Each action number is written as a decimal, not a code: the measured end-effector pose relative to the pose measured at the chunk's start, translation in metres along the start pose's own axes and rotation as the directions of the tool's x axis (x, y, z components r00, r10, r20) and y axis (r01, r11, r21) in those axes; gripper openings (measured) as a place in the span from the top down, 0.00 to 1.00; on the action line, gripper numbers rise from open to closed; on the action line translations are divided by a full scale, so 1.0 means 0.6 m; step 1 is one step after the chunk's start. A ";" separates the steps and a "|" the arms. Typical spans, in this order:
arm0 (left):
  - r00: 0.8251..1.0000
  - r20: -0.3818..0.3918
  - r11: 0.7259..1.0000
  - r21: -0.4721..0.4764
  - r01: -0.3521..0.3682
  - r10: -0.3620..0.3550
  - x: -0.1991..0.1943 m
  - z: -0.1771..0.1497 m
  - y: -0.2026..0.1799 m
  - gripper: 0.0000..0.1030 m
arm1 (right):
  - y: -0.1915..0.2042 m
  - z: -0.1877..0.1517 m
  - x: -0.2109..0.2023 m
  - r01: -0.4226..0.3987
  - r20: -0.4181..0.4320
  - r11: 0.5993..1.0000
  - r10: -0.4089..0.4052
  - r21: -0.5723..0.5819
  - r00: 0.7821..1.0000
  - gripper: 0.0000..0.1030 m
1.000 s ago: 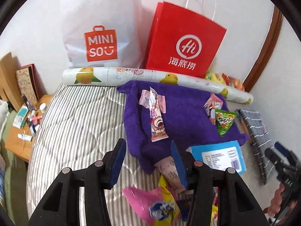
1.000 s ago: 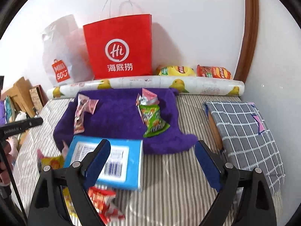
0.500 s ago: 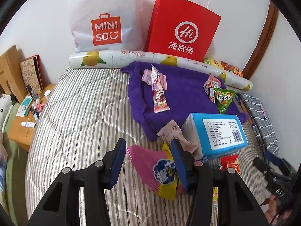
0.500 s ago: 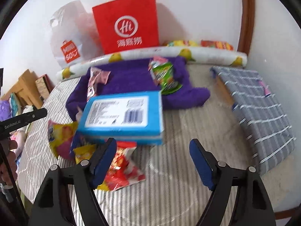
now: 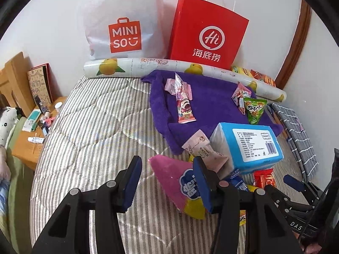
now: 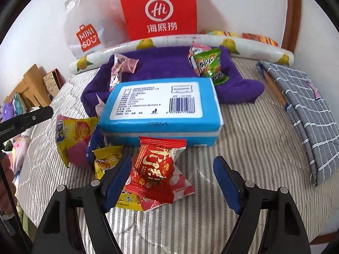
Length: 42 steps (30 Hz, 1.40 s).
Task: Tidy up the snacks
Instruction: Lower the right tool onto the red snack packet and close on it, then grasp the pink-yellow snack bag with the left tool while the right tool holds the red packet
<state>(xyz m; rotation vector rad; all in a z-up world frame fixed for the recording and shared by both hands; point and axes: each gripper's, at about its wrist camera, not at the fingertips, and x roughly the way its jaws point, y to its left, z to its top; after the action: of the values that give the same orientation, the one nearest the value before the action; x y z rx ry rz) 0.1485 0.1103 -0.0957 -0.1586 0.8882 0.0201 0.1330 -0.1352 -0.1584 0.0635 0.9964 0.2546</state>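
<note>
A heap of snack packets lies on the striped mattress (image 5: 89, 127) in front of a blue tissue pack (image 6: 161, 110). My right gripper (image 6: 172, 180) hovers low over a red packet (image 6: 156, 169). Its left pad overlaps the packet's edge while the right pad stands well apart, so the jaws are open. My left gripper (image 5: 167, 182) is open over a pink and yellow bag (image 5: 171, 175); that bag lies loose between the fingers. On the purple towel (image 5: 211, 99) lie pink-wrapped sweets (image 5: 184, 101) and a green packet (image 5: 254, 110).
A white shopping bag (image 5: 122, 21), a red paper bag (image 5: 207, 31) and a fruit-print roll (image 5: 127, 67) line the wall. A grey checked cloth (image 6: 307, 110) lies at the right. A cluttered wooden bedside table (image 5: 27, 144) stands past the mattress's left edge.
Both grippers have come down towards the snack heap. The right jaws have narrowed and now straddle the red packet. The pink bag now lies between the left fingers.
</note>
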 end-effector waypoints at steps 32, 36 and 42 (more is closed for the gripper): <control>0.998 -0.035 0.999 -0.013 0.047 -0.047 -0.005 -0.049 -0.002 0.41 | -0.035 -0.017 -0.033 -0.025 0.051 0.999 0.023 0.039 0.998 0.56; 0.994 -0.050 0.995 -0.028 0.092 -0.093 0.006 -0.048 -0.015 0.36 | -0.054 -0.026 -0.047 -0.019 0.068 0.999 0.017 0.040 0.998 0.56; 0.994 -0.072 0.996 -0.038 0.082 -0.085 0.034 -0.042 -0.029 0.35 | -0.075 -0.040 -0.060 -0.007 0.090 0.999 0.003 0.037 0.996 0.56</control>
<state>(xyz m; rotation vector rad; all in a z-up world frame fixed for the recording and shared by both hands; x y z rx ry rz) 0.1433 0.0882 -0.1250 -0.2301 0.9548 -0.0483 0.1027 -0.1891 -0.1496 0.1101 0.9112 0.2359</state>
